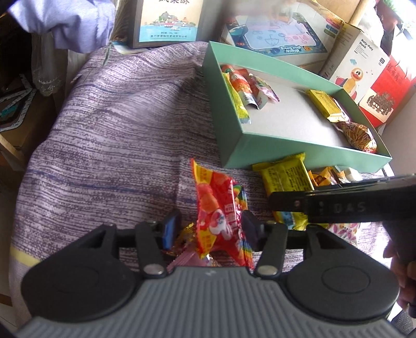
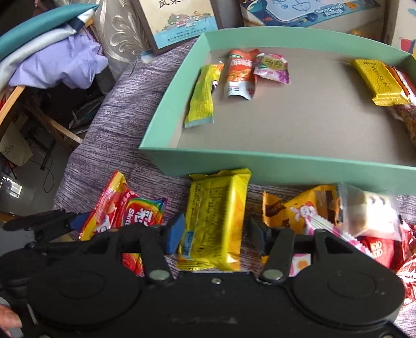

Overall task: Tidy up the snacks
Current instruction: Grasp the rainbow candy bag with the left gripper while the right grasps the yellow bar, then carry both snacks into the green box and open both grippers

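A red Skittles bag [image 1: 221,213] lies on the purple striped cloth between the fingers of my left gripper [image 1: 211,227]. The jaws stand open around it, with a gap on the bag's left side. My right gripper [image 2: 215,234] is open over a yellow snack pack [image 2: 215,221], one finger on each side of it. Both lie just in front of the mint-green box [image 2: 286,161]. The box holds a yellow stick pack [image 2: 202,96], an orange pouch [image 2: 240,74], a pink candy [image 2: 271,69] and a gold bar [image 2: 377,80]. In the right wrist view the Skittles bag [image 2: 124,210] sits to the left.
More loose snacks lie at the right: an orange rabbit packet [image 2: 299,210], a clear wrapped cake [image 2: 369,210] and red wrappers [image 2: 382,249]. Printed boxes [image 1: 169,23] stand behind the green box [image 1: 306,156]. The cloth [image 1: 117,130] drops off at the left. A hand [image 1: 405,280] holds the right gripper's handle.
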### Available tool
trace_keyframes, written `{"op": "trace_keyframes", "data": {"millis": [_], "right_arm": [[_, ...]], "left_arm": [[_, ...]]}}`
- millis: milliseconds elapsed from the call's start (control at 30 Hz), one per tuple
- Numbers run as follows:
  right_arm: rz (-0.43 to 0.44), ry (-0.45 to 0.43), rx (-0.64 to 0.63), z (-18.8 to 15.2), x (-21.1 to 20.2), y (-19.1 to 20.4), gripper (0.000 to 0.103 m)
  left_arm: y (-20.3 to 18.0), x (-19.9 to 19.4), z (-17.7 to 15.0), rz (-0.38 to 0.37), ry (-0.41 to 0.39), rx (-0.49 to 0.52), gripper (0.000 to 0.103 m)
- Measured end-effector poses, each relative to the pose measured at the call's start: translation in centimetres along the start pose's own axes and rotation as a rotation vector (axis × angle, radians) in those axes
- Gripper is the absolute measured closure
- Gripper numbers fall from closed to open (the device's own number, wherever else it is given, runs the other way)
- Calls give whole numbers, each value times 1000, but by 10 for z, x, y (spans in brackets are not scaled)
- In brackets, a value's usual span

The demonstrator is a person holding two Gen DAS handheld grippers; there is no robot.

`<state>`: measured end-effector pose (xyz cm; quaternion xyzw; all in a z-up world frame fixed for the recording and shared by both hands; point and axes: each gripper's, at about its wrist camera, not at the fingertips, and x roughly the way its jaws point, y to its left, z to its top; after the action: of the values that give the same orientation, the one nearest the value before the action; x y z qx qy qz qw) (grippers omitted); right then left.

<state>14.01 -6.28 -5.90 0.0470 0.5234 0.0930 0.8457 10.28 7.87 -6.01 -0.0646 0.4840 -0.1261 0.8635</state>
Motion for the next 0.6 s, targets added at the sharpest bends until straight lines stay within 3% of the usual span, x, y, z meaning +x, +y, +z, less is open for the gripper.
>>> {"op": "trace_keyframes", "data": {"millis": [67,133,167,200,267,333,600], "right_arm": [[-11,-11,-28,0,2,4,47],[1,-16,-46,-1,1,6,67],[6,-16,-43,-1,0,7,68],[11,-19,-40,-2,-2,6,71],[36,-20,-15,-2,-7,3,75],[62,-29,0,-3,-15,-1,83],[171,-80,81,-8,-52,-21,84]], "left_arm": [[-2,0,0,5,-1,10,51],[-3,1,-1,11,0,15,51],[-4,0,-1,15,-1,14,51],[-5,0,0,19,-4,14,56],[-8,-1,0,13,-11,16,76],[-11,-8,0,14,-33,23,77],[-21,-30,6,13,-65,14,78]]}}
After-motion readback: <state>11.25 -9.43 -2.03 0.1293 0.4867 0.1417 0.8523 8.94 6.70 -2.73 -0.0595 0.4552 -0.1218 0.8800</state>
